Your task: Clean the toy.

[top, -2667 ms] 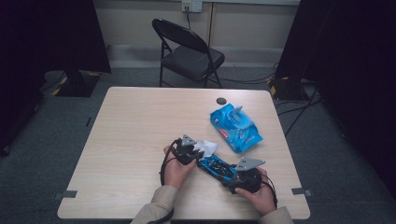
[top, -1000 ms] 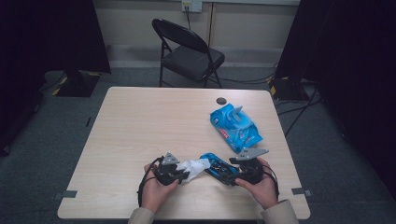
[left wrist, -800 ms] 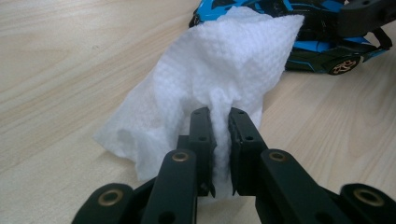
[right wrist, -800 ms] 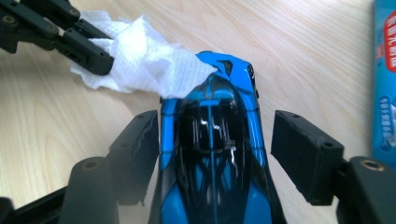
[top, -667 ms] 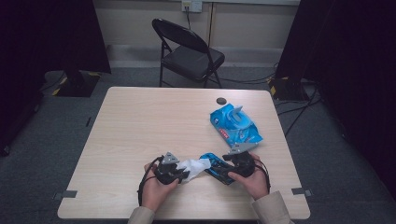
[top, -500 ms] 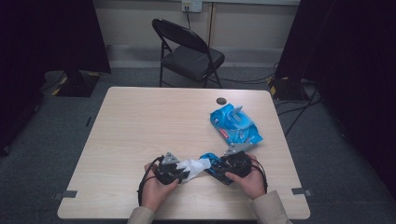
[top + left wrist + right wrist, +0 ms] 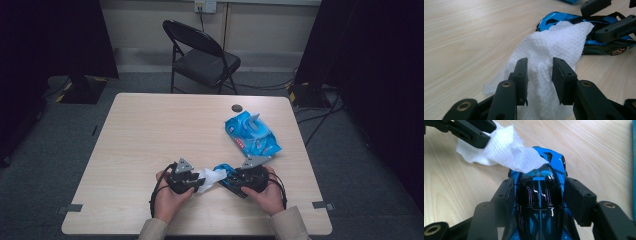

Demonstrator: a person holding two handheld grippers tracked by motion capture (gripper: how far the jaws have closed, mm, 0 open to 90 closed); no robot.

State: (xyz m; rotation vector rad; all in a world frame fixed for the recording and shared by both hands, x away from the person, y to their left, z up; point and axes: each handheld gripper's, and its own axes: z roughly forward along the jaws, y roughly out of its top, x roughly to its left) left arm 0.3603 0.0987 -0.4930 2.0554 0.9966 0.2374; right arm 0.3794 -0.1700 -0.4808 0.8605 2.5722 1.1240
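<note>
a pale wood-grain table (image 7: 150,135) stands on grey carpet, with a black folding chair (image 7: 202,55) behind it and dark curtains to either side.

no writing can be read anywhere; the blue wipes packet (image 7: 251,134) has a red-and-white patch on it, too small to make out.

the toy car (image 7: 539,195) lies near the front edge of the table, between the person's two hands. it is glossy blue with a black roof and thin pale lines over the black; the left gripper view shows a bronze-coloured wheel low on its side. the right gripper (image 7: 539,197) has its jaws pressed against the car's two flanks, having just been closing, and holds it with the nose pointing away.

a white, dimpled wipe (image 7: 549,62) lies draped over the car's nose and trails onto the table towards the left gripper (image 7: 539,75). that gripper's jaws have just been opening; they stand a little apart with the wipe between them, and whether the pads touch it cannot be told.

the wipes packet sits farther back to the right, its flap open, and a small dark round thing (image 7: 236,107) lies just beyond it.
</note>
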